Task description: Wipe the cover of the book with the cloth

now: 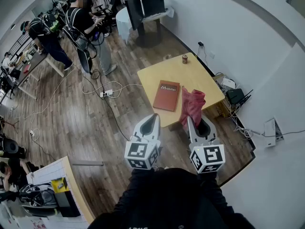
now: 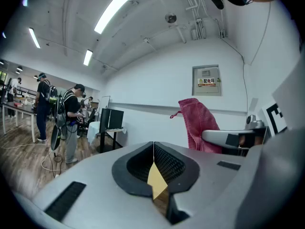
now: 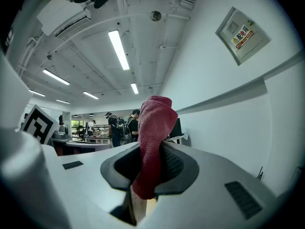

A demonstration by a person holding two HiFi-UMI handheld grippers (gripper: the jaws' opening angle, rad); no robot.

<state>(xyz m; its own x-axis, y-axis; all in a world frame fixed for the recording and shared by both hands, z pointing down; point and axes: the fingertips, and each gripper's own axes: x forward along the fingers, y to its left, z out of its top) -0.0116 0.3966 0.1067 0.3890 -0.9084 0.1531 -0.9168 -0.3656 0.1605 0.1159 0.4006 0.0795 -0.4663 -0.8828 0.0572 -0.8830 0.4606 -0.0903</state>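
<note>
Right gripper's (image 1: 200, 122) fingers pinch the red cloth (image 1: 192, 104). The book (image 1: 167, 95) lies ahead, slightly left, long axis near-to-far. Left gripper's (image 1: 151, 120) fingers are closed, empty.

The left gripper (image 1: 150, 123) and the right gripper (image 1: 199, 127) are held side by side, level, pointing forward from the person's chest. The left's jaws meet on nothing; the right's clamp a red cloth (image 1: 192, 105) that sticks out past them

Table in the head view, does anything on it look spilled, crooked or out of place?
Nothing stands out. The book lies closed and flat on the table, the can stands upright near the far corner, and the cloth is in the right gripper.
</note>
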